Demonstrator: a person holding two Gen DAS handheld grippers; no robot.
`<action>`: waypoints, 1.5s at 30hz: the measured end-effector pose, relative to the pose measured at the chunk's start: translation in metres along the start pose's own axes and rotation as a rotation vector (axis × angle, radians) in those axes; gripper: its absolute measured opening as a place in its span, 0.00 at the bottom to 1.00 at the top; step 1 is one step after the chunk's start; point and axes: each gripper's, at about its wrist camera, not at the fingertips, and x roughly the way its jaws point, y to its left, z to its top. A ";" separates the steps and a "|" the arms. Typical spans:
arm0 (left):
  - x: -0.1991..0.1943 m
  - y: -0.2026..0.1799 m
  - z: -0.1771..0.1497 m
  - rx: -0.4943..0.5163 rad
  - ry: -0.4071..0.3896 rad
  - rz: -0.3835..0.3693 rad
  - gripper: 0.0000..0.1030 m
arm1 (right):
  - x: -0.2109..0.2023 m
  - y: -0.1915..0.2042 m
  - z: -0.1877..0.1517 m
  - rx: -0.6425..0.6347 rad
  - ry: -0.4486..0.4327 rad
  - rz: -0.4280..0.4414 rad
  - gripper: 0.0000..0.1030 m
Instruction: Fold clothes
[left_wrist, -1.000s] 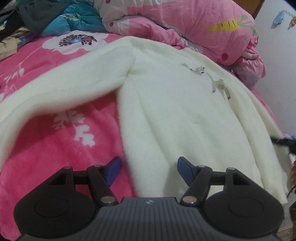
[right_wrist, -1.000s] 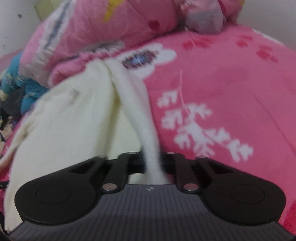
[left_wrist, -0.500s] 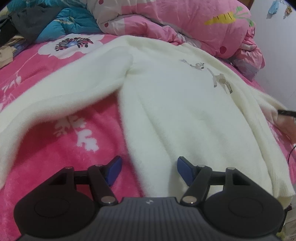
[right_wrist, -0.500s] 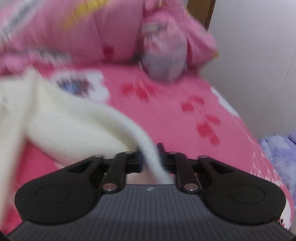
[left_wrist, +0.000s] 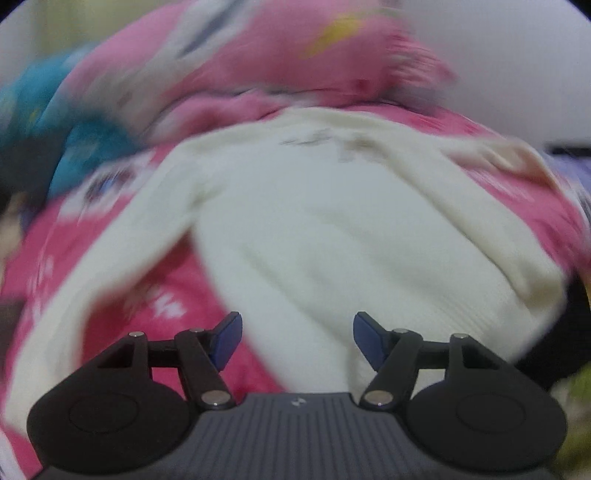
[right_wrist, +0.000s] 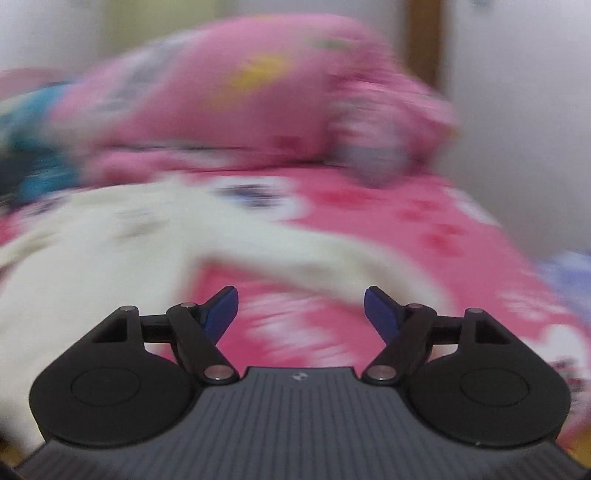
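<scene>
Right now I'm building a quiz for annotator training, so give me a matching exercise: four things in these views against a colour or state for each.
Things:
1. sweater
2. bedsheet
3. right gripper
4. quilt

Descriptions:
A. heaped at the far end of the bed, pale pink with a yellow patch
B. cream, spread flat with sleeves out to the sides
C. jaws opening, nothing between them
D. bright pink with white flower prints

Pairs: 1-B, 2-D, 3-C, 4-A
</scene>
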 end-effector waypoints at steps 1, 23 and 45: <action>-0.004 -0.014 -0.002 0.068 -0.006 -0.004 0.66 | -0.007 0.025 -0.009 -0.043 0.001 0.073 0.72; 0.016 -0.094 -0.030 0.563 -0.054 0.045 0.06 | 0.005 0.204 -0.097 -0.878 0.051 0.186 0.08; 0.020 -0.078 -0.043 0.576 -0.014 0.008 0.06 | 0.032 0.214 -0.076 -0.964 0.062 0.445 0.23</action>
